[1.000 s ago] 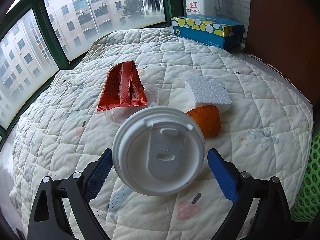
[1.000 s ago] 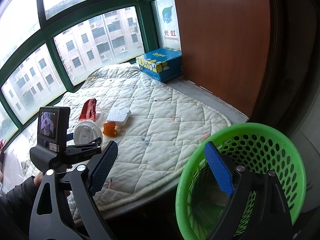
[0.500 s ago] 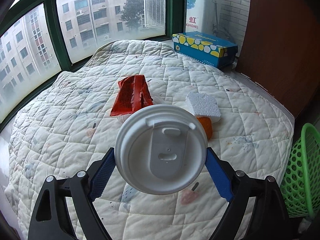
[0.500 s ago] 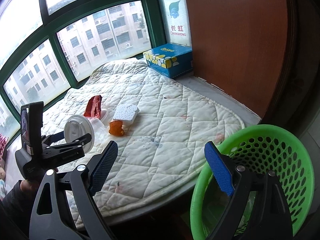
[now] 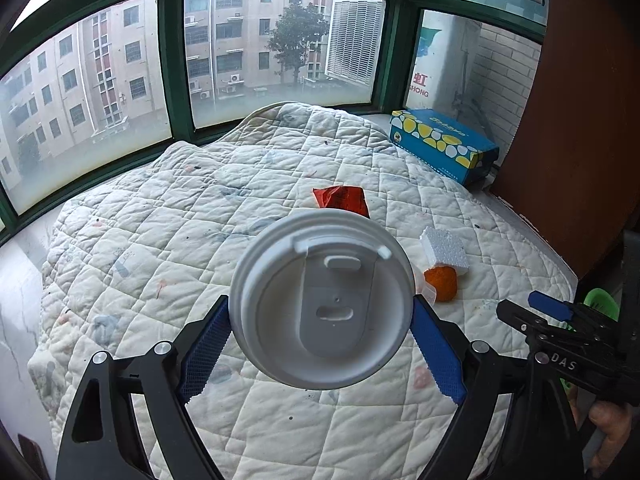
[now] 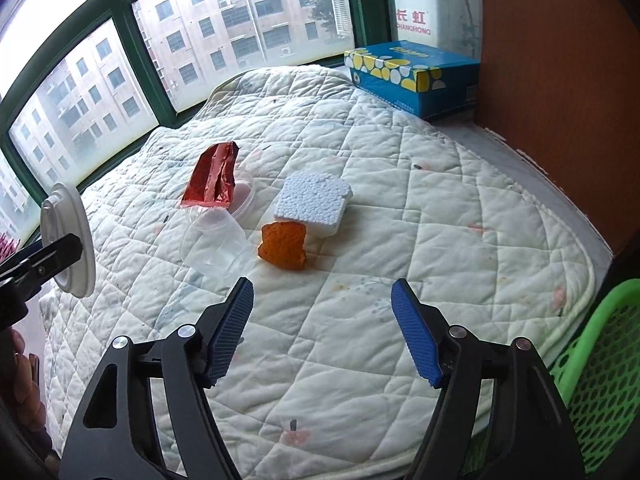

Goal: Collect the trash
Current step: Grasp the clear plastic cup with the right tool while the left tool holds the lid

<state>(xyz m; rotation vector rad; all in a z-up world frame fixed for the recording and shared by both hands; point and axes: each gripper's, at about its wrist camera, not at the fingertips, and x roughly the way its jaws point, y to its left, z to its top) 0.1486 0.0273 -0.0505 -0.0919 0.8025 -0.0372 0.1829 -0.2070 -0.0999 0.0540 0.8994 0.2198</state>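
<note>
Clearance around the trash pile was the main feature of both views. White quilted bedding [image 6: 400, 184] covered the sill platform, its scalloped edge running along the near and right sides, with bare quilt open between the pile and that edge. Green-framed windows [image 5: 172, 60] bounded the far side and a brown wooden panel [image 6: 560, 80] the right.

Left gripper [image 5: 320, 336] pinched a round white plastic cup lid [image 5: 322, 304] between its blue pads, one pad on each side of the rim, and held it clear above the quilt.

Right gripper [image 6: 322, 330] hung over bare quilt just short of the pile. Its jaws had just been closing yet stood apart, with nothing between them.

Remaining trash lay near the middle of the quilt: a crumpled red foil wrapper [image 6: 212, 178], a clear plastic cup [image 6: 216, 246] on its side, an orange sponge-like chunk [image 6: 284, 246] and a white block of foam [image 6: 312, 204] touching it.

Only the right wrist view showed the clear cup in full and a second clear tub under the wrapper; in the left wrist view the lid hid most of that area. A green perforated plastic basket [image 6: 600, 360] stood off the right edge of the quilt, nearly hidden in the left view. A blue spotted tissue box [image 5: 444, 144] sat at the far right corner.
</note>
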